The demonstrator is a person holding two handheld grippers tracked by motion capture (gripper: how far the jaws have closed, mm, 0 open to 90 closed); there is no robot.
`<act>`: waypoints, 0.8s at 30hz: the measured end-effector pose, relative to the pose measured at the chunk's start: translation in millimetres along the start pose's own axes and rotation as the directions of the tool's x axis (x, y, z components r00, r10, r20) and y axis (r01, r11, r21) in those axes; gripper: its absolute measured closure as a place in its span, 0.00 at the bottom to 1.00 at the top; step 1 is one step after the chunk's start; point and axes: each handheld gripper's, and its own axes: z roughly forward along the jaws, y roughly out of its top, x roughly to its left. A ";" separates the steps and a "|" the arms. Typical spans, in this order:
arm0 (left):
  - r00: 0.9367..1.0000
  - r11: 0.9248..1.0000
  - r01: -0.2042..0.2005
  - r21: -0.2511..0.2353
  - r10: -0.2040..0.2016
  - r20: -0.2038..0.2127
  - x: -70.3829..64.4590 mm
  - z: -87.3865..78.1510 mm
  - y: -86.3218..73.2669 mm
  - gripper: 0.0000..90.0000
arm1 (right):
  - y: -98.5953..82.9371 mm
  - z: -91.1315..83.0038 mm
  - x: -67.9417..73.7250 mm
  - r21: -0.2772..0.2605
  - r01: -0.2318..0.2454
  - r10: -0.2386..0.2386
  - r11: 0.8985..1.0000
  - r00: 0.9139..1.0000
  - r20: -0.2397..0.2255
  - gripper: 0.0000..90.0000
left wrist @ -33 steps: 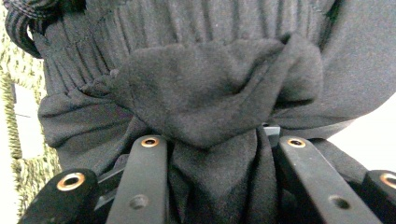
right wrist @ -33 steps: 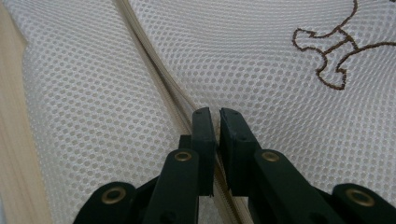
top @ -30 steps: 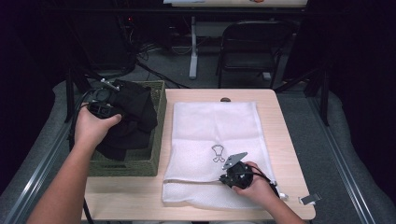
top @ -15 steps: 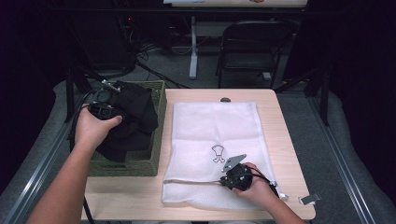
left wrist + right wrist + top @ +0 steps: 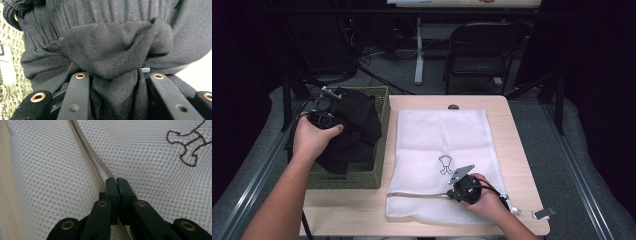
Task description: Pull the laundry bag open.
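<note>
Left gripper (image 5: 328, 107) has a bunch of crumpled black fabric garment (image 5: 117, 57) pinched over the green woven basket (image 5: 382, 137); right gripper (image 5: 116, 180) is clamped onto the white mesh laundry bag's (image 5: 447, 135) zipper (image 5: 85, 155).

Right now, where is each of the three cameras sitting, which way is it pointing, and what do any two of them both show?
High view: fixed above the person's side, looking forward and down on the table; both forearms enter from the bottom.
Left gripper view: rides the left gripper, looking along its fingers at the black garment clamped between them.
Right gripper view: rides the right gripper, looking along shut fingers at the white mesh laundry bag and its zipper.
Shared: the high and left gripper views both show garment and green basket.
</note>
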 end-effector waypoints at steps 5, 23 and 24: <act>1.000 1.000 -0.004 0.002 0.004 0.006 -0.8 0.1 0.1 0.75 | 1.4 -0.6 0.6 -0.001 0.008 -0.008 1.000 1.000 0.009 0.99; 1.000 1.000 -0.007 0.005 0.007 0.006 -1.7 0.2 0.0 0.75 | 13.8 -16.0 -3.2 -0.034 -0.001 0.002 0.999 1.000 0.018 1.00; 1.000 1.000 -0.008 0.006 0.008 0.006 -1.7 0.2 0.1 0.75 | 14.8 -17.9 -4.0 -0.040 -0.009 0.009 0.999 1.000 0.021 1.00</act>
